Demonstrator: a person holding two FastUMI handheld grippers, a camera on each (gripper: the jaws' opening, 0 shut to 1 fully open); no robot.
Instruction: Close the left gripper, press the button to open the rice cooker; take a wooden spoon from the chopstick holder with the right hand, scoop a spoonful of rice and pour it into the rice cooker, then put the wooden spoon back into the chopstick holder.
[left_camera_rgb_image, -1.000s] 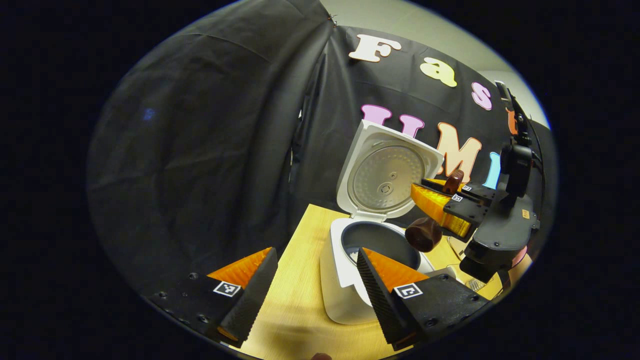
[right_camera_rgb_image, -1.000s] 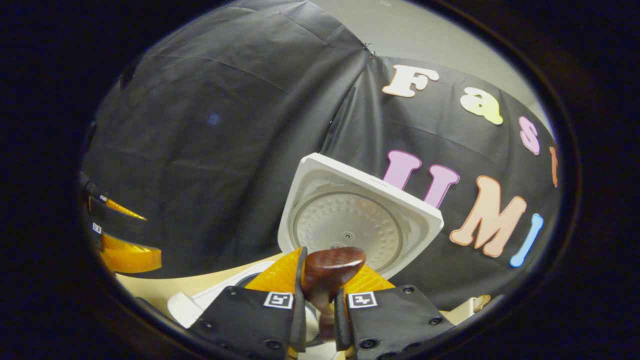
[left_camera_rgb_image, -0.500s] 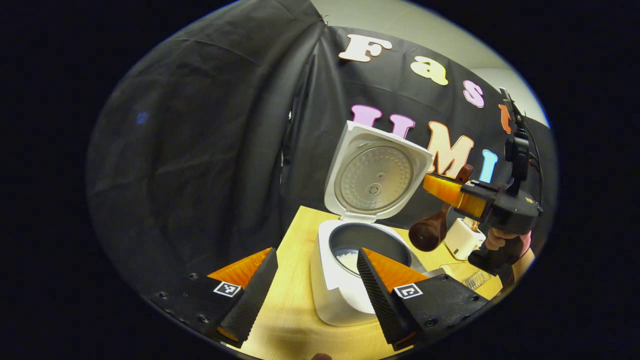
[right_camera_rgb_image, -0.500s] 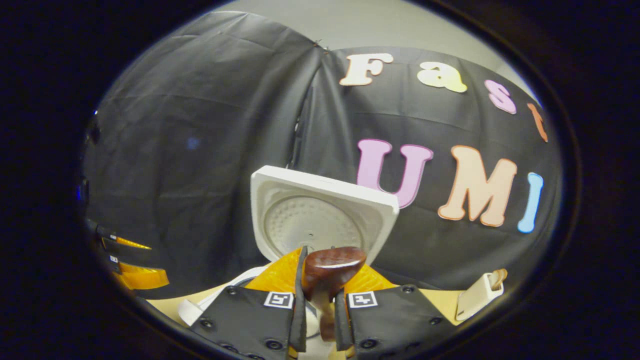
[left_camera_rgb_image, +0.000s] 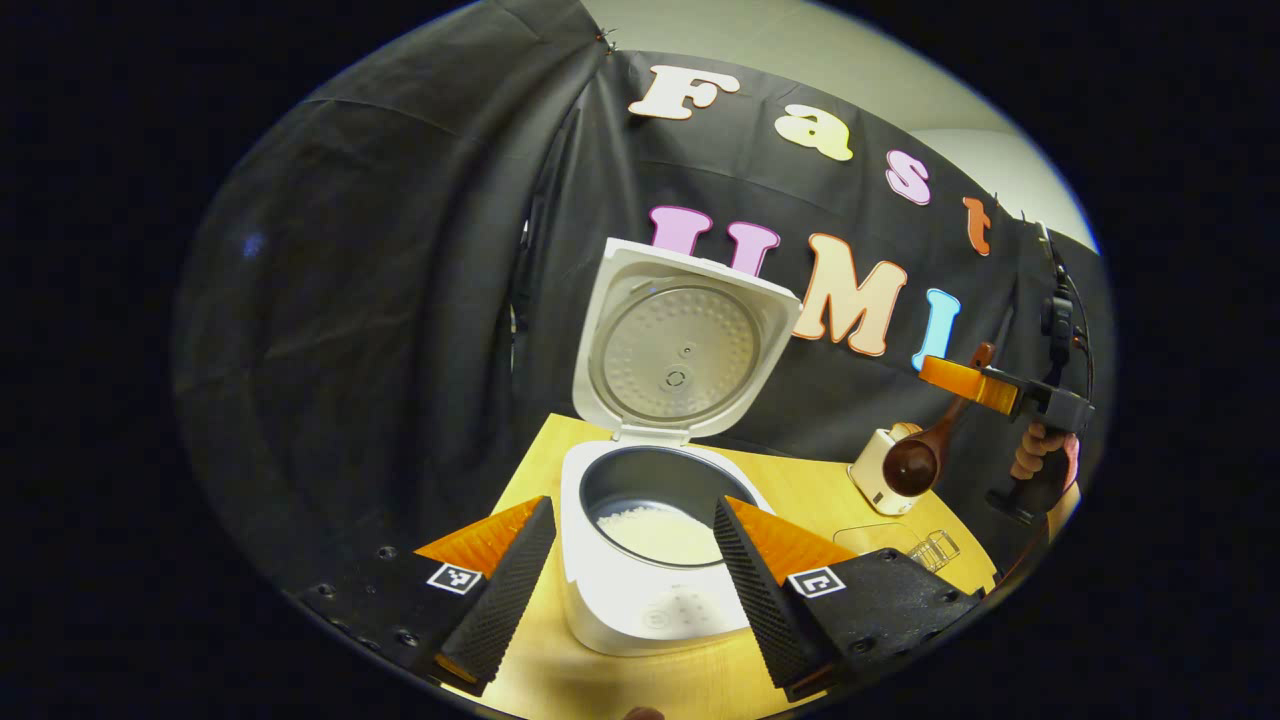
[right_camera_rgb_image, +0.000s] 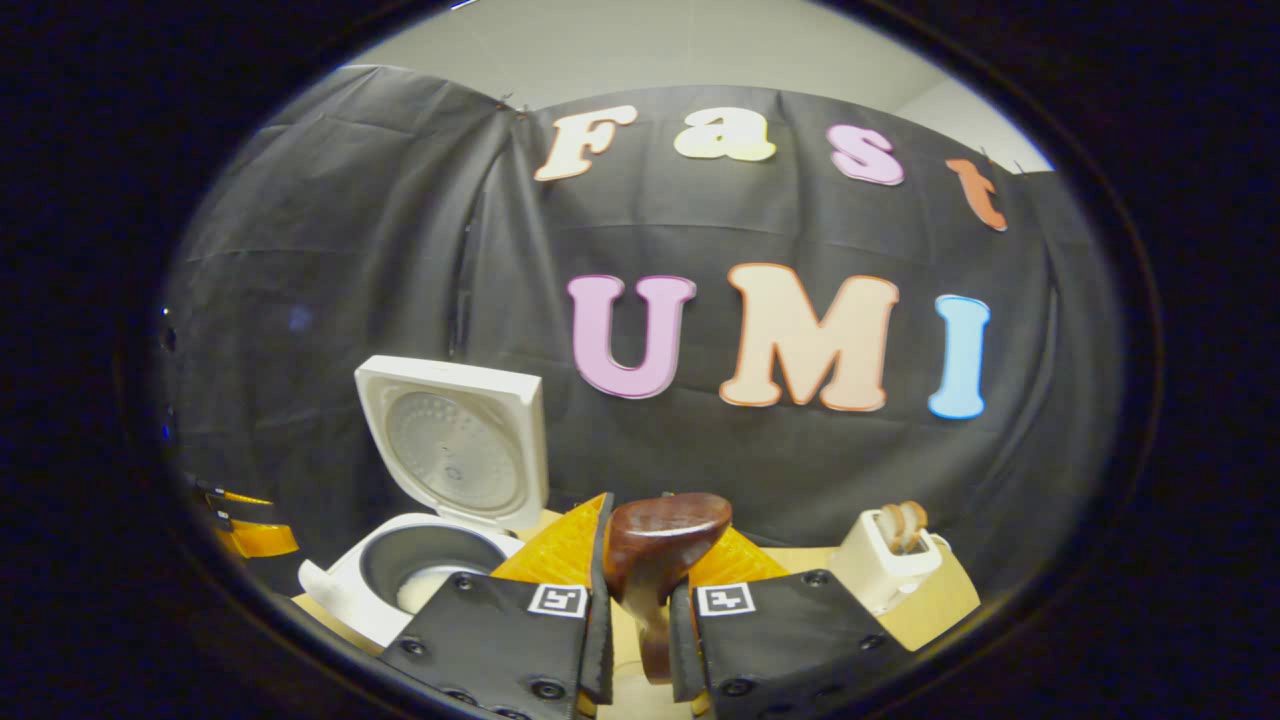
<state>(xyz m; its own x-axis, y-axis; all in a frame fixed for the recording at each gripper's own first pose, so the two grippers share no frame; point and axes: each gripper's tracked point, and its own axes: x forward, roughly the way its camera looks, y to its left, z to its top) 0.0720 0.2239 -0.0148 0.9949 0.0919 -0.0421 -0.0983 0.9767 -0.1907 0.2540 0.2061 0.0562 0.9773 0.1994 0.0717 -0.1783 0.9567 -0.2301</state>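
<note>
In the left gripper view, the left gripper (left_camera_rgb_image: 632, 560) has its two fingers spread wide, pinching nothing, with the open rice cooker (left_camera_rgb_image: 655, 545) seen between them near the front edge of the tabletop (left_camera_rgb_image: 810, 485). The lid stands upright and white rice (left_camera_rgb_image: 660, 530) lies in the dark inner pot. Toward the right edge, the right gripper (left_camera_rgb_image: 965, 380), held by a hand (left_camera_rgb_image: 1040, 450), pinches the wooden spoon (left_camera_rgb_image: 915, 460), whose bowl hangs in front of the white chopstick holder (left_camera_rgb_image: 880, 470).

In the right gripper view, the right gripper (right_camera_rgb_image: 640, 590) is pressed together on the wooden spoon (right_camera_rgb_image: 655, 550). The rice cooker (right_camera_rgb_image: 420, 560) sits on the left, the chopstick holder (right_camera_rgb_image: 885, 565) near the tabletop's right edge.
</note>
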